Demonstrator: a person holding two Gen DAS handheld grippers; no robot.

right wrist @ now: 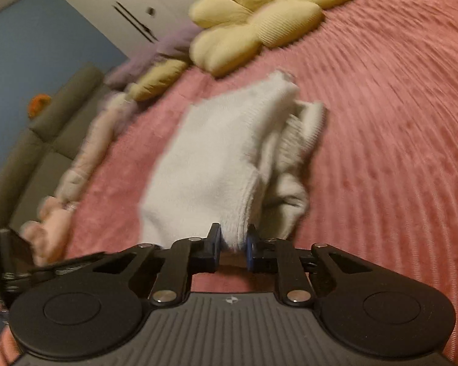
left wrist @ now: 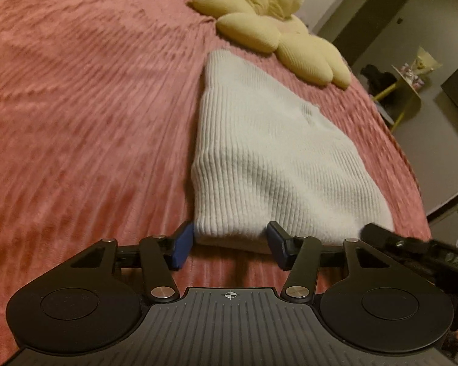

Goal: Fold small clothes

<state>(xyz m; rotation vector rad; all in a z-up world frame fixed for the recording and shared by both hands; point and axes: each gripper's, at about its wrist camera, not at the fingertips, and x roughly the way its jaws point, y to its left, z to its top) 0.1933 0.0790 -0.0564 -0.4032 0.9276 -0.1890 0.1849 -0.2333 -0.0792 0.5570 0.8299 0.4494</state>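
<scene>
Left gripper [left wrist: 230, 245]: jaws stand apart, blue pads on either side of the near edge of the white ribbed knit garment [left wrist: 268, 158]; the left pad [left wrist: 184, 239] sits just at the garment's near left corner, the right pad [left wrist: 276, 241] against the hem further along; whether the pads press on the cloth cannot be told, and a gap shows between them below the hem. Right gripper [right wrist: 232, 245]: jaws drawn close together and clamped on a bunched corner of the same white garment [right wrist: 210, 164], the cloth pinched between the pads and lifted into a fold, so that the layer nearest the gripper rises off the bed while a second, rumpled part lies beside it to the right. The right wrist view is blurred. In the left wrist view the garment lies flat on the pink ribbed plush bedspread [left wrist: 91, 106], tapering toward its far end, ribs running lengthwise; the tip of the right gripper shows as a dark shape at the garment's near right corner. Yellow flower-shaped corduroy cushion [left wrist: 268, 27] rests on the bedspread just beyond the garment's far end, not clearly touching it. A row of pale pink plush items [right wrist: 85, 158] lies along the bed's left edge in the right wrist view, with a grey sofa [right wrist: 45, 140] past it.
</scene>
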